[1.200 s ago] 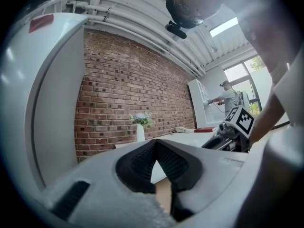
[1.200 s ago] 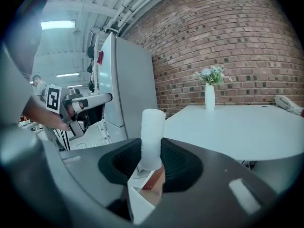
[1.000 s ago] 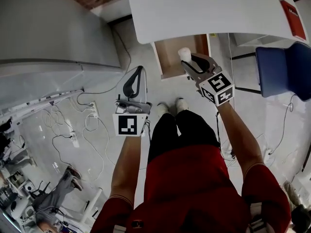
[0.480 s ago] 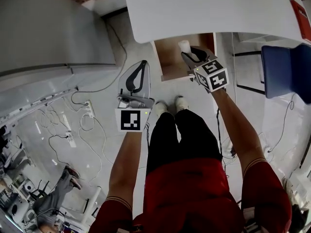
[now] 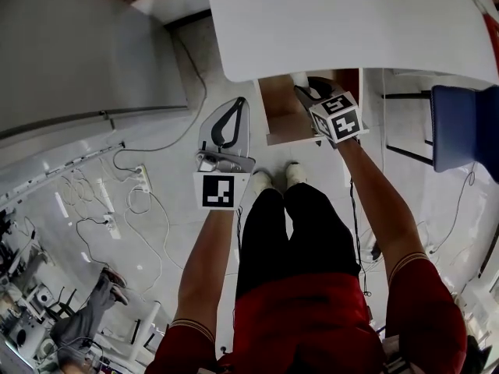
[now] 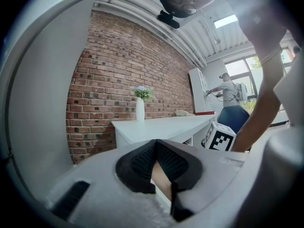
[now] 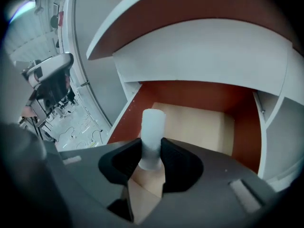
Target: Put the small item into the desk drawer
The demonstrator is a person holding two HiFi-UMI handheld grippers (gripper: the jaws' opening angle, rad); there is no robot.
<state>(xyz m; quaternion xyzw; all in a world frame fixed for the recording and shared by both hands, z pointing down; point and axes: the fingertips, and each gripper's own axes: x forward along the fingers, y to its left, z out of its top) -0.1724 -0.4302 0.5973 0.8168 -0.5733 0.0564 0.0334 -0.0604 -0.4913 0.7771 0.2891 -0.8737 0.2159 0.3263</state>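
Desk (image 5: 351,22), white and wide, stood over the open drawer (image 7: 190,122), and the drawer's wooden floor lay below the small white cylinder (image 7: 153,132). The right gripper (image 7: 152,151) clamped this cylinder at its lower end and held it upright above the drawer. The left gripper (image 6: 156,151) hung beside the drawer with its jaws closed together. Compared with one second before, the right gripper had gone further under the desk edge, so the head view showed only little of the cylinder.
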